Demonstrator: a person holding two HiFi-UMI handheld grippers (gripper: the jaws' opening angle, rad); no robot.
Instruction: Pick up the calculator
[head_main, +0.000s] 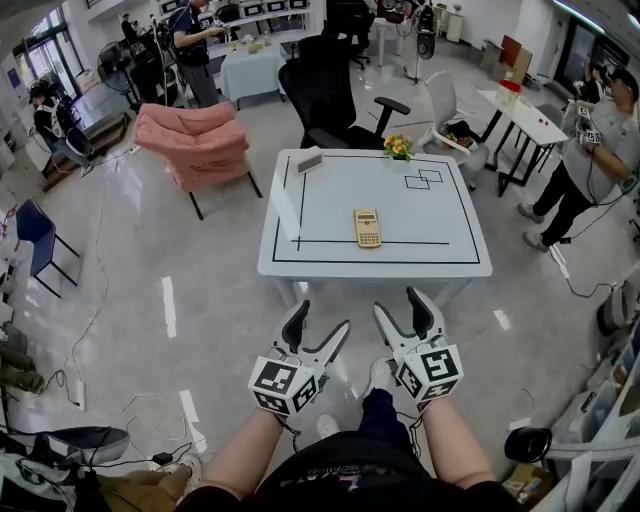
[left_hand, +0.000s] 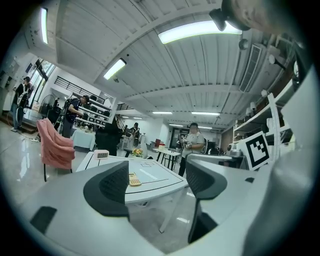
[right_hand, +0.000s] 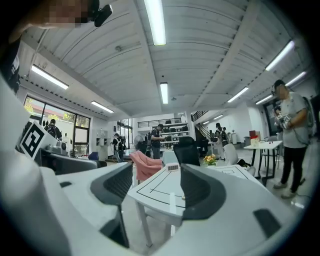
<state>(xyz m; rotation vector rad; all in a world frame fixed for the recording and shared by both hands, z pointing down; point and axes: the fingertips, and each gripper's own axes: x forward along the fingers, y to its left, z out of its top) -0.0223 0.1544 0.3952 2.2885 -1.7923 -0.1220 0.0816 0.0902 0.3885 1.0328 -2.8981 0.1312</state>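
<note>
**Calculator (head_main: 367, 228) untouched on white table (head_main: 300, 262)**

Closest, just above the person's legs, the left gripper (head_main: 322, 315) and right gripper (head_main: 398, 301) hold their jaws apart with nothing between them, well short of the table. The calculator lies flat near its front edge. Flowers (head_main: 398, 147) sit at the far edge.

Keys on the calculator (head_main: 367, 228), near the front edge of the table (head_main: 440, 215), are too small to read, as is the face of the small white box (head_main: 309, 160) at its far left corner. In the right gripper view, one jaw of the right gripper (right_hand: 156, 168) hides the table's right half.
</note>
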